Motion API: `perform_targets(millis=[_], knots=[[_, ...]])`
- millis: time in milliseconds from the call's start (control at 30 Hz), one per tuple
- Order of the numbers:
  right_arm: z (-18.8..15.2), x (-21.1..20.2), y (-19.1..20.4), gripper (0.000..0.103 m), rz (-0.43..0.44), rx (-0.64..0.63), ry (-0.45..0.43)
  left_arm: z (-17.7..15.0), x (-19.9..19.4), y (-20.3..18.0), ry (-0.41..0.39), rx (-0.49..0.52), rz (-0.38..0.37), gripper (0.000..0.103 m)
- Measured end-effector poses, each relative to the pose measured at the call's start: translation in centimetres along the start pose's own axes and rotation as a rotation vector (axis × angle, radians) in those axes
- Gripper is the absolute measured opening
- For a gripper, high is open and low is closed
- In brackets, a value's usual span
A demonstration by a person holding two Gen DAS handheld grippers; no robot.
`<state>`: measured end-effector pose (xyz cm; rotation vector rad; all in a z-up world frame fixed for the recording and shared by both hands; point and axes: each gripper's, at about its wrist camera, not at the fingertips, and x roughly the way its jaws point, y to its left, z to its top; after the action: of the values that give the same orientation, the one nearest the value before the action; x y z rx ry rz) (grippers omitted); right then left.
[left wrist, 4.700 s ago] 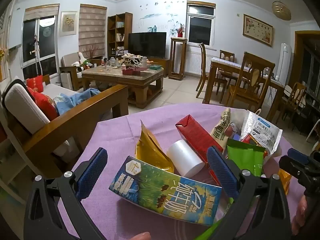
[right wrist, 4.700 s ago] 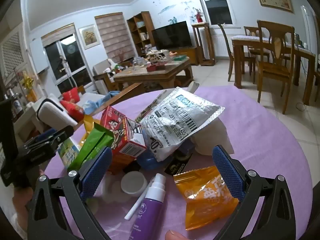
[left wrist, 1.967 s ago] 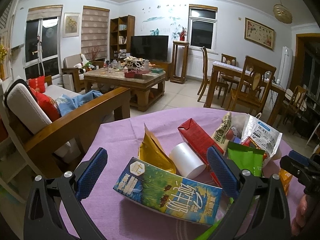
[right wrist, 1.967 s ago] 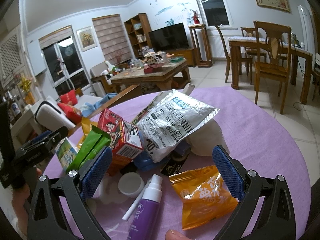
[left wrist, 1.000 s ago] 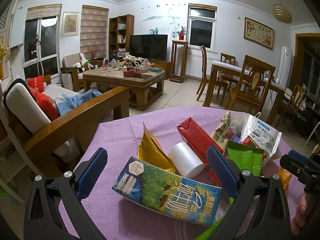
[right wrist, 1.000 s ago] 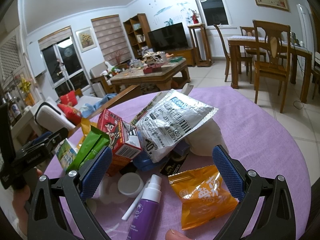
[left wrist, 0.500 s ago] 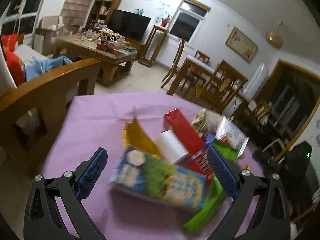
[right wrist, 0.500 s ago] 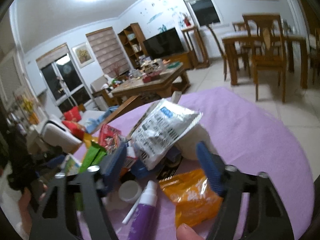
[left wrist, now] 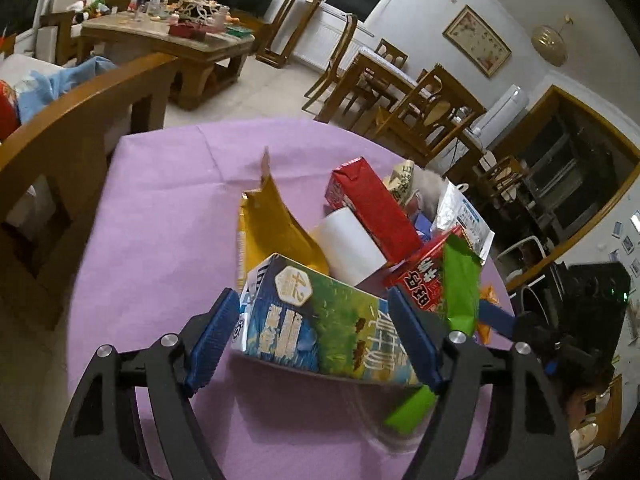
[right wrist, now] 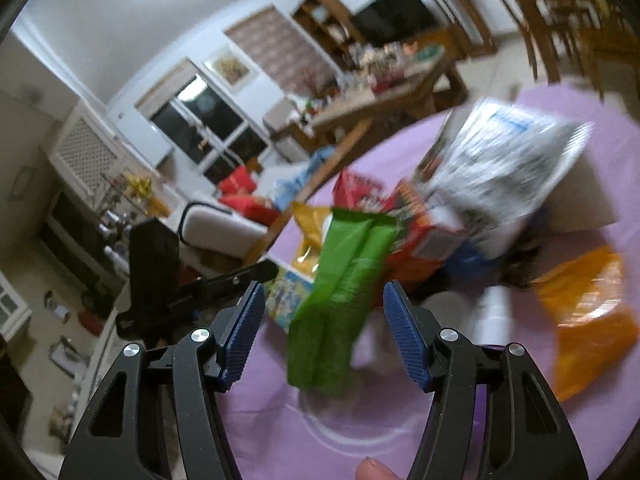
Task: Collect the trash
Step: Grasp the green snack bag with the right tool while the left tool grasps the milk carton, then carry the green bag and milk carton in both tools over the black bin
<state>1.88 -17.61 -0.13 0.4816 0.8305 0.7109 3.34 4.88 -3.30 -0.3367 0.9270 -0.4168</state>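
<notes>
Trash heaped toward the right half of the purple-clothed table [left wrist: 160,208]; bare cloth left and near the front edge. Left gripper [left wrist: 320,336] open, blue pads bracketing the milk carton [left wrist: 320,320], contact unclear; Chinese lettering on carton, unreadable. Right gripper [right wrist: 320,336] open around the green wrapper [right wrist: 344,280], pads apart from it. Red box [left wrist: 374,208] and white roll [left wrist: 352,248] behind the carton.

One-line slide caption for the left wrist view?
Left gripper straddles a green-and-blue milk carton at the edge of a trash pile on the purple tablecloth.
</notes>
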Motion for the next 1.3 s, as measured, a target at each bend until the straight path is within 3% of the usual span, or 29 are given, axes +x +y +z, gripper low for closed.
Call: perform_targets(millis=[67,133,200,367,567,633,700,767,900,933,967,1067,1133,1233,1300], knots=[[0.1,1.7,0.4,0.061,-0.028,0.007,0.022,-0.2,0.4,-0.5,0.005,0.008,-0.009,0.074],[-0.4,2.8,0.8,0.050,-0.047,0.021,0.034,-0.5,0.4,-0.4,0.014,0.017,-0.031,0.060],[-0.9,3.7,0.6,0.042,-0.062,0.029,0.061,-1.0,0.2,-0.5,0.024,0.022,-0.057,0.059],[-2.2,4.0,1.2,0.034,-0.084,0.013,0.052,-2.0,-0.5,-0.3,0.016,0.022,-0.080,0.055],[-2.9,2.4,1.7,0.034,-0.106,-0.052,0.068,-2.6,-2.0,-0.8,0.001,0.065,-0.074,0.050],[-3.3,1.9,1.1,0.045,-0.090,-0.068,0.106,-3.0,-2.3,-1.5,0.003,0.109,-0.071,0.050],[-3.8,1.0,1.1,0.093,-0.107,-0.087,0.111,-3.7,-2.5,-2.4,0.026,0.174,-0.047,0.050],[-4.3,0.1,1.3,0.094,-0.115,-0.112,0.105,-4.7,-2.6,-3.0,0.054,0.223,-0.035,0.051],[-6.5,-0.6,1.7,0.094,-0.119,-0.187,0.193,-6.4,-4.3,-4.1,0.058,0.342,-0.040,0.052],[-7.0,-0.5,1.9,0.093,-0.134,-0.213,0.212,-6.6,-4.6,-4.5,0.055,0.378,-0.033,0.052],[-7.5,-0.3,2.1,0.076,-0.167,-0.246,0.233,-7.0,-4.9,-5.3,0.053,0.453,-0.018,0.053],[-8.1,-0.9,2.3,0.050,-0.167,-0.272,0.231,-7.7,-5.3,-7.4,0.058,0.672,0.053,0.068],[-7.8,-2.2,2.0,0.049,-0.155,-0.241,0.179,-8.2,-5.5,-8.8,0.058,0.815,0.057,0.084],[-7.3,-4.4,1.0,0.044,-0.108,-0.181,0.126,-8.8,-5.2,-9.9,0.099,1.000,0.030,0.089],[-7.3,-5.8,0.5,0.044,-0.105,-0.163,0.098,-9.0,-4.1,-10.6,0.147,1.049,0.024,0.089]])
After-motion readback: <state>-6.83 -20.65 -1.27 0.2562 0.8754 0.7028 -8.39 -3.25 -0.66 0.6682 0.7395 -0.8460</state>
